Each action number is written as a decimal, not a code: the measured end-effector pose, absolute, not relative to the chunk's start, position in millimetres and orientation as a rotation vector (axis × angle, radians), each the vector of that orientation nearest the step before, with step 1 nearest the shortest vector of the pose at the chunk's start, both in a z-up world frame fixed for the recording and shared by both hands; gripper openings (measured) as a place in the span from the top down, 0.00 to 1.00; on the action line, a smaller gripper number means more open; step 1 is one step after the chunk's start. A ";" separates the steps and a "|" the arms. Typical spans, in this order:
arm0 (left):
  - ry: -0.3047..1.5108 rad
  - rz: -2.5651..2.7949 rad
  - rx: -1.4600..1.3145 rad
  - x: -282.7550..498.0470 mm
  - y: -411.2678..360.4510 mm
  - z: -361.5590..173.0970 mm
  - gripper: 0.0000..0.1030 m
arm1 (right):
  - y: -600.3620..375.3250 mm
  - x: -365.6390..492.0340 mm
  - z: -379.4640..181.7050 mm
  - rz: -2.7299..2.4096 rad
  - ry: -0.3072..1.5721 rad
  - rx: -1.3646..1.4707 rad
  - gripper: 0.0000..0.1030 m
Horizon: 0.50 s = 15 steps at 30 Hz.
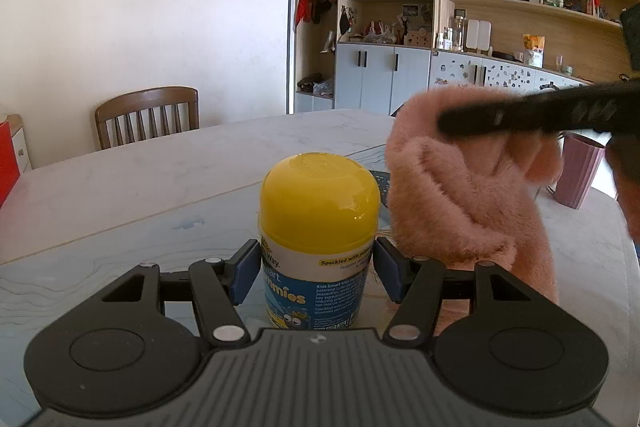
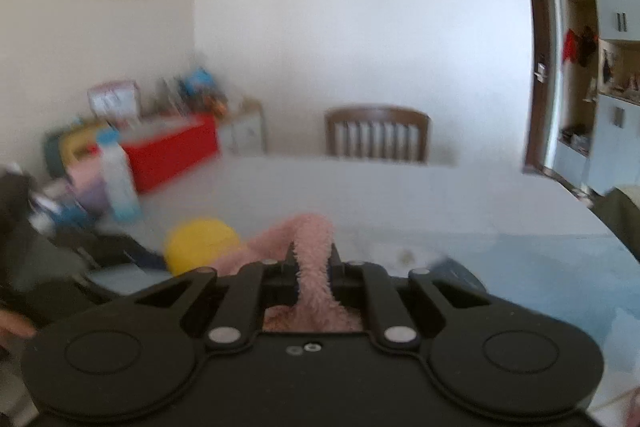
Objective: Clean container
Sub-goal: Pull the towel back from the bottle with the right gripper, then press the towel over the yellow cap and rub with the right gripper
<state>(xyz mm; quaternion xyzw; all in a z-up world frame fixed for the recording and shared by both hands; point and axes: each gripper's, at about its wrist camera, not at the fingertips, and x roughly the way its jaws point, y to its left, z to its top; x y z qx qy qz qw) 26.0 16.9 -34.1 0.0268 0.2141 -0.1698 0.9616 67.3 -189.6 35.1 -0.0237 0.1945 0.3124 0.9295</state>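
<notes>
1. Our left gripper clamps the lower body of a gummy jar, one blue pad pressed to each side just under the yellow cap.
2. The jar stands upright on the pale table, on a blue patterned patch of it, close in front of us.
3. Our right gripper is pinched tight on a fold of fluffy pink cloth; the cloth bulges up between its fingers and trails back under them.
4. In the left view, the cloth hangs in a thick bunch just to the right of the jar, near the cap; we cannot tell whether it touches.
5. In the right view, the cap sits low and to the left of the pinched cloth, and the whole picture is smeared, so finer detail is lost.
6. We judge the wiping step to be in hand: one gripper steadies the jar while the other carries the cloth to it.
7. The next move likely calls for bringing the cloth against the cap or side and rubbing, while the left grip holds firm so the jar does not tip or twist.
8. Beyond the table stand a wooden chair and wall cupboards.
</notes>
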 end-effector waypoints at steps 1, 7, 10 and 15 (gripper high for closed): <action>0.434 -0.344 0.054 25.9 16.9 -34.1 0.41 | -189.3 63.6 39.7 0.669 0.385 -0.028 0.90; 0.433 -0.344 0.055 26.1 17.2 -34.0 0.41 | -172.5 46.6 49.5 0.858 0.363 0.007 0.90; 0.434 -0.344 0.055 26.2 17.3 -34.0 0.41 | -159.0 44.0 50.0 0.925 0.372 -0.010 0.90; 0.433 -0.344 0.057 26.5 17.9 -34.1 0.41 | -135.8 46.1 40.7 0.986 0.426 -0.040 0.90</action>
